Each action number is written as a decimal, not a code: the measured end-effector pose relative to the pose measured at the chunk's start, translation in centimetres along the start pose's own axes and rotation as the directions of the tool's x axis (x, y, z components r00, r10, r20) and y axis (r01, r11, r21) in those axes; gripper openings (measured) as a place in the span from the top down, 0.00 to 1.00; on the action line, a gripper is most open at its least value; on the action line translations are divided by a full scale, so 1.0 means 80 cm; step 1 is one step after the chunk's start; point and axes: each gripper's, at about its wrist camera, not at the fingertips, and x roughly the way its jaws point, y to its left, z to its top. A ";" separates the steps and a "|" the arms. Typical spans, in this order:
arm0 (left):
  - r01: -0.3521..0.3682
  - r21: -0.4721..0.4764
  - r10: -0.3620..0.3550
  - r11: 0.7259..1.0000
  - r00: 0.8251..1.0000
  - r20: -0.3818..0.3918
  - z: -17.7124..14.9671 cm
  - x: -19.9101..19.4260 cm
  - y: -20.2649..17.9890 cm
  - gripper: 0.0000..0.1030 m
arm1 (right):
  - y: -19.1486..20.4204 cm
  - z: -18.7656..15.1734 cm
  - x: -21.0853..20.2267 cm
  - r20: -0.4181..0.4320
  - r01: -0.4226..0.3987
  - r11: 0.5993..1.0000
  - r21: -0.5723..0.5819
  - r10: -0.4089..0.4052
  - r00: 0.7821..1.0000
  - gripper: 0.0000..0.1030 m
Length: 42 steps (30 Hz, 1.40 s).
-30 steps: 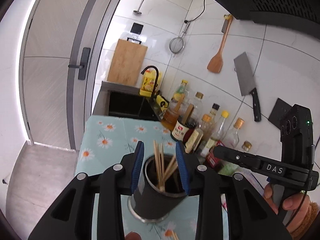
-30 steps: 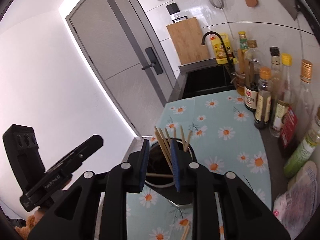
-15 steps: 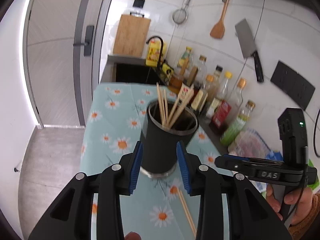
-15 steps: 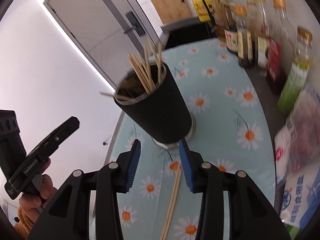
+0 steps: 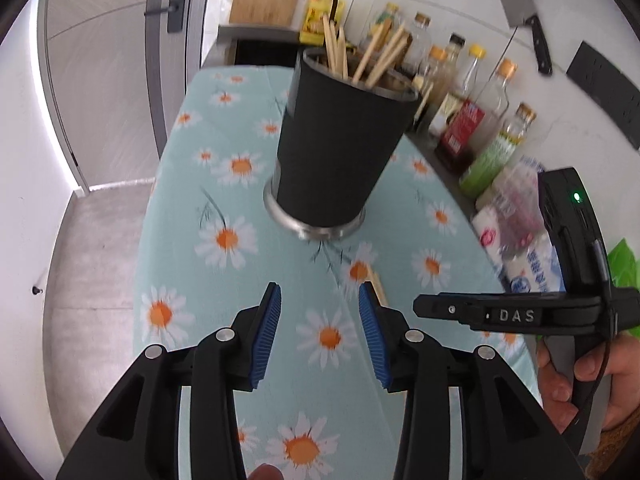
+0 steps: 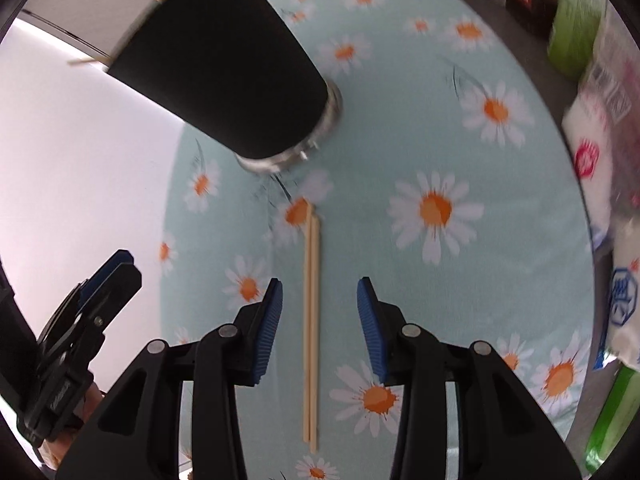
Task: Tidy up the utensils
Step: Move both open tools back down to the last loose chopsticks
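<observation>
right tool (image 6: 319, 320) apart, empty | chopsticks (image 6: 310, 320) flat, lengthwise between pads, tips toward holder (image 6: 224, 76)

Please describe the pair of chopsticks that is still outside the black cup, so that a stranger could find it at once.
Look at the daisy-print cloth on the counter, then at the black cup standing on it. The loose chopsticks lie flat on the cloth in front of the cup's metal base, side by side, between the fingers of the open right tool. All the other chopsticks stand in the cup.
</observation>
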 end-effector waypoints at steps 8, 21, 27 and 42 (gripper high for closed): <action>0.003 -0.014 -0.004 1.000 0.997 -0.071 -0.015 0.017 0.011 0.60 | -0.007 -0.002 0.028 -0.086 0.035 0.999 0.036 -0.032 0.996 0.72; 0.031 -0.050 -0.035 0.998 0.996 -0.085 -0.027 0.018 0.032 0.57 | 0.032 0.007 0.048 -0.147 0.171 0.985 -0.030 -0.174 0.974 0.83; 0.046 -0.068 -0.051 0.997 0.996 -0.073 -0.029 0.014 0.039 0.57 | 0.051 0.011 0.056 -0.179 0.245 0.968 -0.057 -0.251 0.951 0.85; 0.054 -0.079 -0.062 0.995 0.994 -0.092 -0.033 0.011 0.045 0.57 | 0.097 0.019 0.089 -0.206 0.390 0.911 -0.134 -0.411 0.888 0.92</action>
